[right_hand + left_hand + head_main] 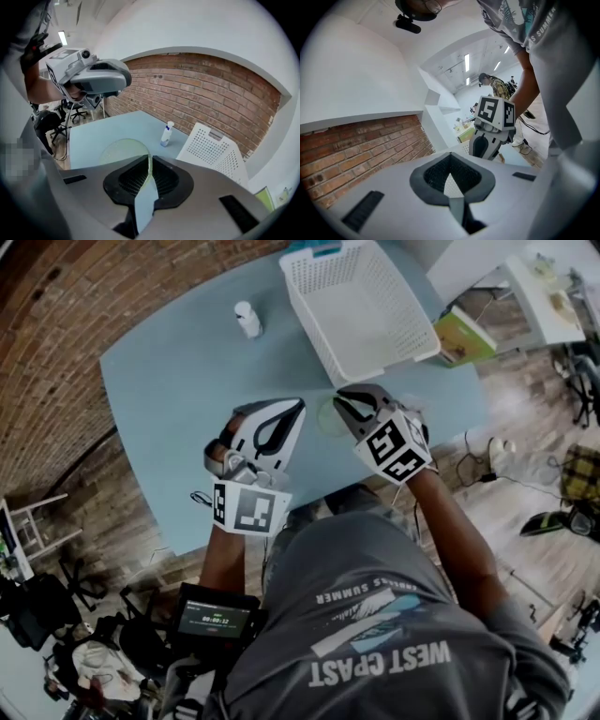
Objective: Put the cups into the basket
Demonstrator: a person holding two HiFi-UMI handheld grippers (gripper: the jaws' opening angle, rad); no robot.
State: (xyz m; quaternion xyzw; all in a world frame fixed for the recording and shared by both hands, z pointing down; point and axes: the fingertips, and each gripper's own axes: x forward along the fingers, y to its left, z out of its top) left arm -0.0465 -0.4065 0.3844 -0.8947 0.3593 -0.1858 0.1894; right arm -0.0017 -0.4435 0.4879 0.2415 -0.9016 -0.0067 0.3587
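Clerk: Hazards on file for this lot?

Keeper: Entry one, clear cup (123, 150). Thin see-through wall, gripped at the rim only. Likely fault: it swivels or slips out of the pinch on the way to the basket (305, 329), because a single edge carries it. A harder squeeze would probably buckle the wall. Entry two, small white bottle (247, 319). Upright on the worktop (178, 381), left of the basket and apart from it. A low swing across that side could tip it. Entry three, left gripper (286, 418). Held just beside the cup, so a knock between the two tools could jar the cup loose.

Clerk: Jaws, right gripper (342, 401)?

Keeper: Nearly together, pinching the cup's wall at the rim, one jaw inside and one outside. The cup is over the near part of the worktop, in front of the basket and not yet in it. Whether it rests on the surface or hangs just clear, I cannot tell.

Clerk: Jaws, left gripper?

Keeper: Pressed together but for a sliver near the tips. Nothing between them, nothing touched. It is turned toward the right gripper, and the basket shows pale behind.
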